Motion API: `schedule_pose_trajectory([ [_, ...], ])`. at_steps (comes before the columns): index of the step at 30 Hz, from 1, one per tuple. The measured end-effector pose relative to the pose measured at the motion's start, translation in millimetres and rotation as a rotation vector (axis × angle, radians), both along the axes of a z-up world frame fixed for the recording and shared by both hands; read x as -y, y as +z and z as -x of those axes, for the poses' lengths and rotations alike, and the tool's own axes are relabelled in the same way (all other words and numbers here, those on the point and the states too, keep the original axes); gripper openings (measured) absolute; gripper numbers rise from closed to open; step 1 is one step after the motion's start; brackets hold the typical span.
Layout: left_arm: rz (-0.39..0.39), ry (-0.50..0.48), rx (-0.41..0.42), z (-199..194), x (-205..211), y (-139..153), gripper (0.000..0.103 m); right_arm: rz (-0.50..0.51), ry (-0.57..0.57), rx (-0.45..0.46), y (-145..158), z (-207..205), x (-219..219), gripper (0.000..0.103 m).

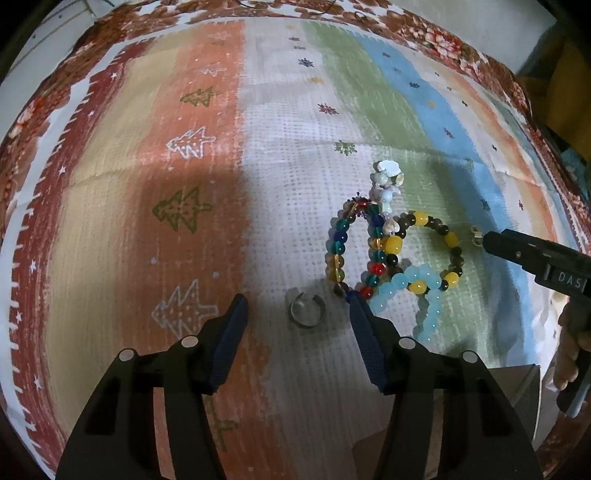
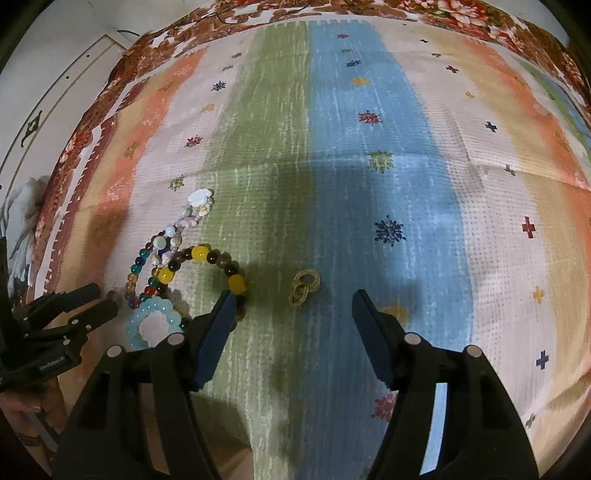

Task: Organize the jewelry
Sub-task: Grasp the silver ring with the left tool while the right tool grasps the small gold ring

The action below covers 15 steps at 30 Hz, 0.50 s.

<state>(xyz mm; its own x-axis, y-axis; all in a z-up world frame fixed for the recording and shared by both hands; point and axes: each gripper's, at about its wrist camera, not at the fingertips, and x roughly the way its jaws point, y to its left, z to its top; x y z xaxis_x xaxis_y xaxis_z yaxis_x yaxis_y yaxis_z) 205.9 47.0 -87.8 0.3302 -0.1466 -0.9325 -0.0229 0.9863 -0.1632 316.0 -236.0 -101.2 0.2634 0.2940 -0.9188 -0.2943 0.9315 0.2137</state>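
Both of my tools stand wide open, holding nothing. My left tool (image 1: 299, 317) hovers low over the striped cloth (image 1: 147, 229) on the tabletop, and a silver open ring (image 1: 306, 313) lies right between its blue fingers (image 1: 231, 343), touching neither. Just beyond its right-hand finger sits the heap of beaded bracelets: a multicoloured bracelet (image 1: 338, 251) of teal, blue, red and amber beads, a yellow and brown bracelet (image 1: 448, 240) overlapping it, a pale blue bracelet (image 1: 424, 295) crossing both at the near side, and a white shell strand (image 1: 386, 184) running away from the pile on the far side.

My right tool (image 2: 291, 312) hangs over the green and blue stripes, well apart from the left one. A small cluster of linked gold rings (image 2: 303, 286) lies on the cloth just ahead of the gap between its fingers, slightly left of centre, untouched. Its left-hand finger (image 2: 216, 332) covers the near edge of the yellow and brown bracelet, though I cannot tell whether they touch. Beyond the cloth's floral border (image 2: 461, 16), a pale wall (image 2: 55, 74) shows at the far left.
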Motion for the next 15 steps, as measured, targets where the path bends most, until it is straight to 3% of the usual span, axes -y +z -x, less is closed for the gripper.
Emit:
schedule_pose_trajectory([
  [3,-0.027,-0.014,0.000,-2.5,3.1,-2.0,0.048,0.002,-0.006,-0.007,-3.8,-4.7,-0.6,0.062],
  [15,-0.105,-0.053,0.003,-1.4,9.1,-4.7,0.037,0.022,-0.006,-0.041,-19.6,-11.9,-3.6,0.055],
])
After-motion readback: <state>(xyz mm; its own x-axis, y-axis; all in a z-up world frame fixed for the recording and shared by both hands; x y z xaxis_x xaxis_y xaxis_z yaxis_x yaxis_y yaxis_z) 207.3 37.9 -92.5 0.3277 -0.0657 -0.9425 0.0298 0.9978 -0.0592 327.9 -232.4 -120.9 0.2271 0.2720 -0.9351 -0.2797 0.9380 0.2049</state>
